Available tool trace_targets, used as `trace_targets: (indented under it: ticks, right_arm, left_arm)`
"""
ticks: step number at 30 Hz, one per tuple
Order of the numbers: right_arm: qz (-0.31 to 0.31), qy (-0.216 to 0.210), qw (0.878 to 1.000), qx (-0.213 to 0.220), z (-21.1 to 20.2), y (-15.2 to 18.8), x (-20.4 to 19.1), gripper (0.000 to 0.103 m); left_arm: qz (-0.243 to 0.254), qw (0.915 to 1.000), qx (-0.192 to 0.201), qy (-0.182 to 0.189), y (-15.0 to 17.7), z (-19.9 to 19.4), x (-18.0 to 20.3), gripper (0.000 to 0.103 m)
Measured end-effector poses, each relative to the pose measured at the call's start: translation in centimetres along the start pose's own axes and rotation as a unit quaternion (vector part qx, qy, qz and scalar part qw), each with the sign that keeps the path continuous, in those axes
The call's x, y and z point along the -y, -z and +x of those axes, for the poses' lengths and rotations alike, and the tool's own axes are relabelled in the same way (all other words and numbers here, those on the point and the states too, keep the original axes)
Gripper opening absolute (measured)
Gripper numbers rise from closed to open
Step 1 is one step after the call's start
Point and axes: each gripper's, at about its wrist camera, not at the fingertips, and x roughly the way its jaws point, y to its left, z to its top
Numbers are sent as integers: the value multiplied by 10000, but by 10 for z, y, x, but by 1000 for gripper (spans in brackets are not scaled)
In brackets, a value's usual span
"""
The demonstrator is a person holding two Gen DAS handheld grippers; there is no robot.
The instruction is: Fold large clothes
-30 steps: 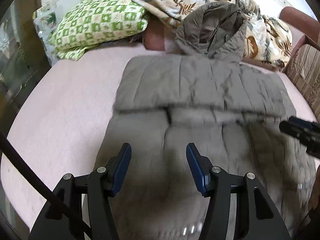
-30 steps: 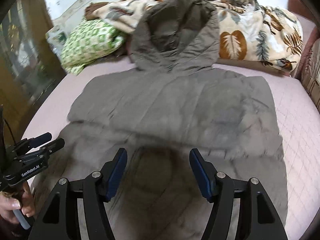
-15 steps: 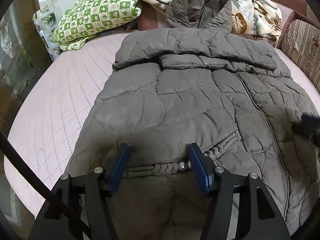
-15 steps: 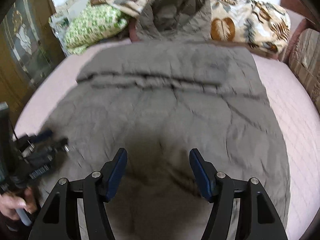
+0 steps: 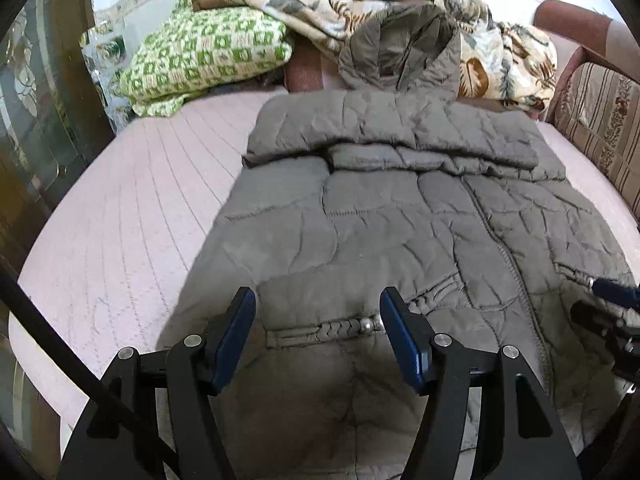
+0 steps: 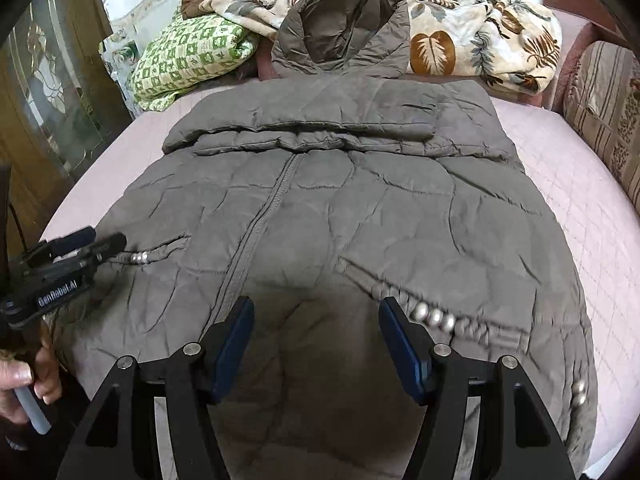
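Note:
A grey-brown quilted hooded jacket [image 5: 400, 220] [image 6: 360, 208] lies front up on the pink bed cover [image 5: 120, 220], zipped. Its sleeves are folded across the chest and its hood [image 6: 344, 28] rests against the bedding behind. My left gripper [image 5: 318, 320] hovers open over the lower left panel, and a braided pocket trim [image 5: 320, 330] shows between its blue pads. My right gripper [image 6: 316, 328] stands open over the lower right panel, gripping nothing. In each wrist view the other gripper shows at the frame edge: the right gripper [image 5: 612, 308] and the left gripper [image 6: 80, 252], which a hand [image 6: 24, 384] holds.
A green checked pillow [image 5: 200, 60] and a leaf-print blanket [image 5: 508, 60] are heaped at the far end of the bed. A striped cushion [image 5: 600, 120] borders the right side. A wooden cabinet with glass doors [image 6: 40, 100] stands to the left.
Both grippers have drawn back over the jacket toward its near hem, bringing the beaded pocket trims into view. The left jaws stand a little wider than before.

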Motion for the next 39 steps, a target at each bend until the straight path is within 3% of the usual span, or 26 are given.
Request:
trace_targets:
  ticks: [7, 24, 29, 33, 36, 39]
  right_arm:
    - [21, 89, 9999, -119, 3, 15, 0, 69]
    - [-193, 181, 9995, -147, 18, 29, -7, 92]
    - [-136, 125, 9997, -138, 20, 30, -7, 95]
    - [1, 20, 9999, -123, 19, 30, -4, 96]
    - [102, -99, 9997, -201, 17, 25, -2, 97]
    - [329, -281, 9988, -213, 8, 14, 5, 97]
  left_arm:
    - [10, 9997, 254, 4, -7, -16, 0, 64]
    - [83, 9994, 331, 10, -14, -10, 6, 64]
    - [46, 9989, 471, -41, -31, -4, 1, 65]
    - [-241, 9981, 563, -67, -61, 12, -3, 69]
    - [-441, 9976, 502, 168, -82, 33, 2, 69]
    - [-336, 9981, 456, 248, -85, 58, 15, 69]
